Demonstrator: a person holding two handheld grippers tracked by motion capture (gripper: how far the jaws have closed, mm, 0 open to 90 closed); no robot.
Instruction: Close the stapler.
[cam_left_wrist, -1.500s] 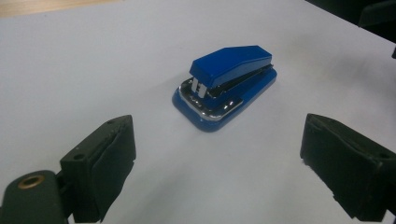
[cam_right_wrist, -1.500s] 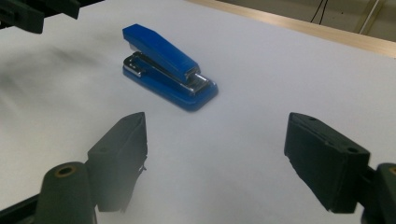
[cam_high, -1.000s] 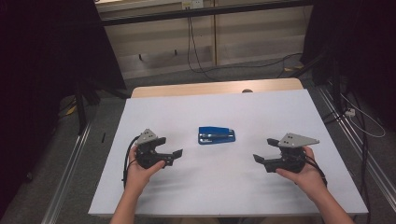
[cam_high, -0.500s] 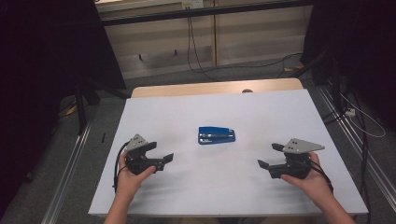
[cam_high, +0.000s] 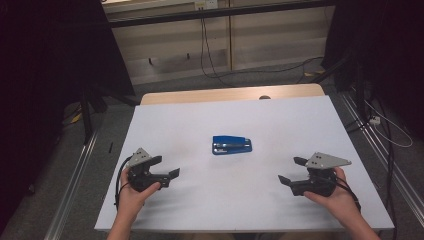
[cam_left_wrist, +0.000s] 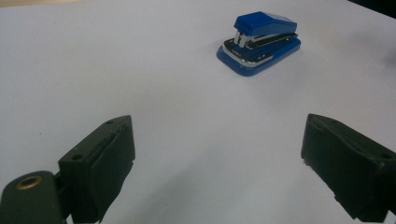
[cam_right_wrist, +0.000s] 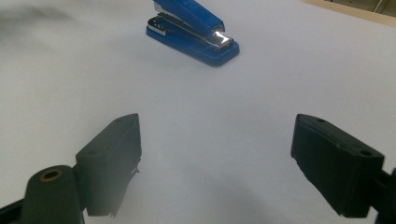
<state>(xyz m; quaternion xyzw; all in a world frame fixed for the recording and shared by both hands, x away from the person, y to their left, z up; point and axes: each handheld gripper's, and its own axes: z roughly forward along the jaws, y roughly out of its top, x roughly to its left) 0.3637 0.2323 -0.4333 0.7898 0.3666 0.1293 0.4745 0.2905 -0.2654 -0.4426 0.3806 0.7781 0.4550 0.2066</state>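
Rear end of the blue stapler (cam_right_wrist: 191, 30) cut off by the top edge in the right gripper view, person's forearms beyond the stapler's near side cropped at the high view's bottom edge

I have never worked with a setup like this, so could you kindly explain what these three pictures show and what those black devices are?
A person sits at a white table and holds a hand-operated two-jaw gripper in each hand: the left gripper and the right gripper. The high view comes from a fixed camera above, looking down on the table. The other two come from cameras riding on each gripper, looking out between its own black jaws. Both grippers are open and hold nothing. The one thing lying on the table is a blue stapler, between the two grippers and a little farther from the person, untouched.
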